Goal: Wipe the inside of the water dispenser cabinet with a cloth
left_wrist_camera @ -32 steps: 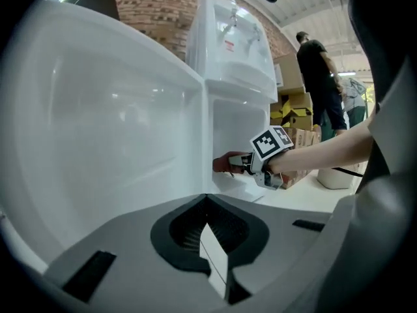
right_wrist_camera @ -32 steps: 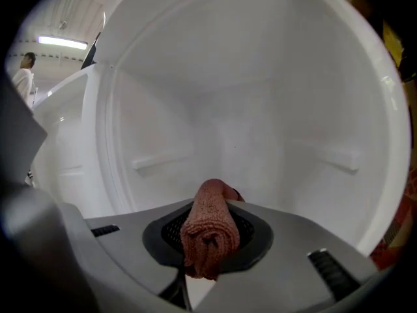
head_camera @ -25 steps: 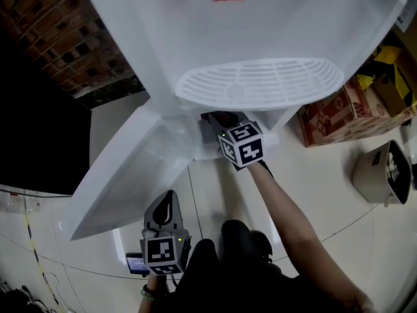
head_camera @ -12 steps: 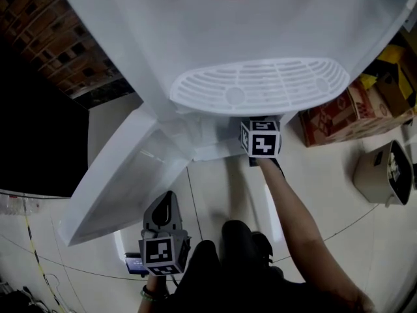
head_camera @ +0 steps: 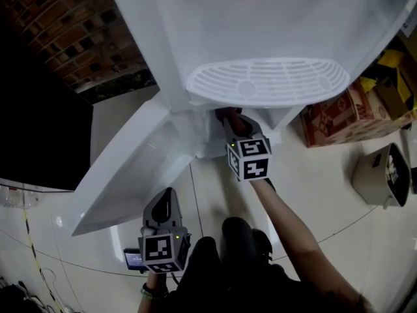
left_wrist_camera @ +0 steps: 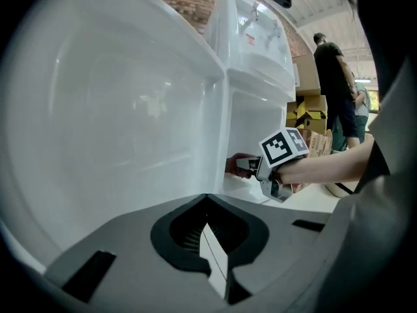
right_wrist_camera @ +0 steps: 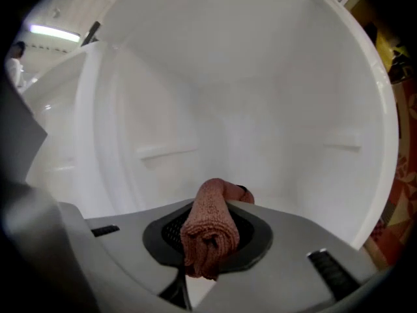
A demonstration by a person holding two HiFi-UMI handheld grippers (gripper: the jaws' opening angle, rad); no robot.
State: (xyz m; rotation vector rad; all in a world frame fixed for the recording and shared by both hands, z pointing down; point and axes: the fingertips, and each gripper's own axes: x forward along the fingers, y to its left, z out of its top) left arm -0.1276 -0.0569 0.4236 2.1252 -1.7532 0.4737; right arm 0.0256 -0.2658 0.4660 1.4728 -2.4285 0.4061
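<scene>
Your right tongs [right_wrist_camera: 207, 256] pinch rolled pink terry cloth [right_wrist_camera: 212, 214] inside white plastic cabinet [right_wrist_camera: 260, 109]; left tongs [left_wrist_camera: 212, 240] pressed together, empty. Wiping seems midway.

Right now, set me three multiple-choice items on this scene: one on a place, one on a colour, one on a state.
1. Where is the cloth?
A. on the floor
B. in the right gripper
C. on a box

2. What colour is the cloth?
A. blue
B. white
C. pinkish brown

3. The cabinet door is:
A. open
B. shut
C. taken off

Answers:
1 B: the right gripper view shows its jaws shut on the rolled cloth, facing the white inside of the cabinet.
2 C: the roll shows pinkish brown against the white walls.
3 A: the head view shows the door swung out to the left, still attached.
</scene>
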